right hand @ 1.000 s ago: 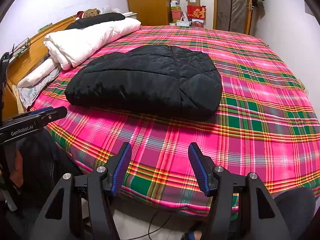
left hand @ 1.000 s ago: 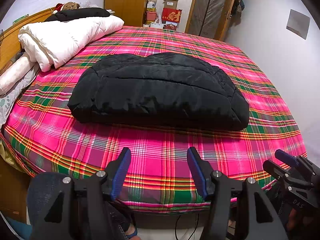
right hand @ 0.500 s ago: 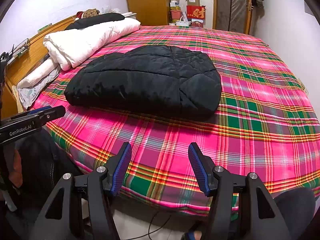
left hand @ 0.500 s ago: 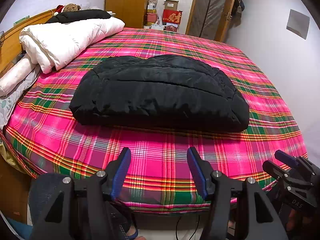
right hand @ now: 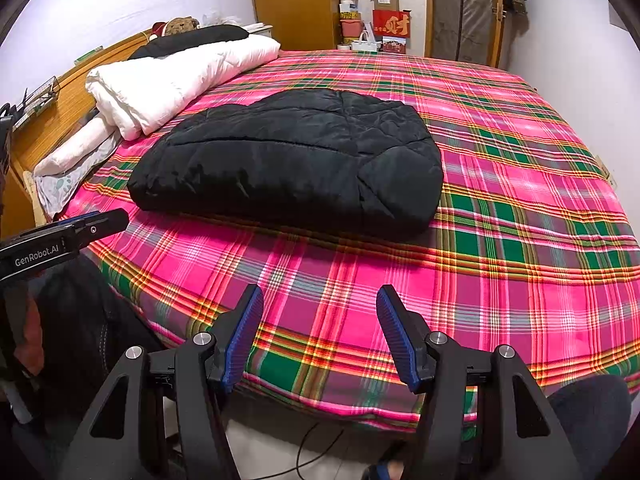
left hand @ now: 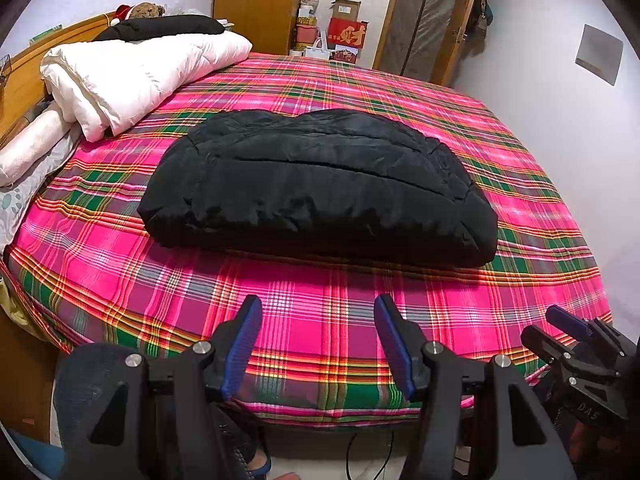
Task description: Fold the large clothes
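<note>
A black padded jacket [left hand: 320, 184] lies folded into a thick bundle in the middle of the bed; it also shows in the right wrist view [right hand: 292, 164]. My left gripper [left hand: 318, 308] is open and empty, held over the bed's near edge, well short of the jacket. My right gripper [right hand: 320, 296] is open and empty, also over the near edge. Each gripper shows in the other's view: the right gripper [left hand: 560, 324] at the lower right, the left gripper [right hand: 108, 220] at the left.
The bed [left hand: 120, 248] has a pink and green plaid sheet. A rolled white duvet [left hand: 132, 76] and pillows lie by the wooden headboard at the left. A wardrobe [left hand: 256, 0], boxes and a door stand beyond the bed. A white wall is at the right.
Both grippers stay open and nearly still. The left wrist view has shifted slightly, so the jacket sits a little lower in its frame.
</note>
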{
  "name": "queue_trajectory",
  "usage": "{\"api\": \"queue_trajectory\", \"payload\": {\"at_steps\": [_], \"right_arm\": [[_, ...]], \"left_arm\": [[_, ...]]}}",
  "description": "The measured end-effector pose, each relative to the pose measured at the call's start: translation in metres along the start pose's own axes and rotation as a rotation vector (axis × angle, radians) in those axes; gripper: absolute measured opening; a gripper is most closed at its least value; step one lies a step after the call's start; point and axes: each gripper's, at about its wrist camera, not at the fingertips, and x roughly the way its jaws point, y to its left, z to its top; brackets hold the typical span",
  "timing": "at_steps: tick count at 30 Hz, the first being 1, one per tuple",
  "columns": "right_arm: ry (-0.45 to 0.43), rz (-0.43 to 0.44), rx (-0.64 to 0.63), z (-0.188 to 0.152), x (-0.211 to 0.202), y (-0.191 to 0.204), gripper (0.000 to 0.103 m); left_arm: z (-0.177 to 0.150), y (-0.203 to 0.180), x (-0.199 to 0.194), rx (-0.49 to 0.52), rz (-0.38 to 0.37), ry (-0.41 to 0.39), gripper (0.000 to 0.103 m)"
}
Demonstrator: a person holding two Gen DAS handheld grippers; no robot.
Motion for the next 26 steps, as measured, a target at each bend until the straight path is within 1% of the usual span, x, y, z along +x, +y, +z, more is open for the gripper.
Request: {"api": "queue_trajectory", "payload": {"at_steps": [6,14,26], "right_arm": [[0.000,-0.001,0.001,-0.0001,-0.0001,0.0001,0.059],[-0.011,-0.004,0.001,0.0000,-0.0006,-0.0017,0.059],[-0.009,-0.004,0.005,-0.0008,-0.0011,0.0003,0.059]], "left_arm": [[0.0018,-0.0043,-0.0029,0.015,0.016,-0.013,0.060],[-0.0002,-0.0060,0.0006,0.020,0.018,0.001,0.060],[-0.0028,0.0004,0.0030,-0.016,0.026,0.004,0.060]]}}
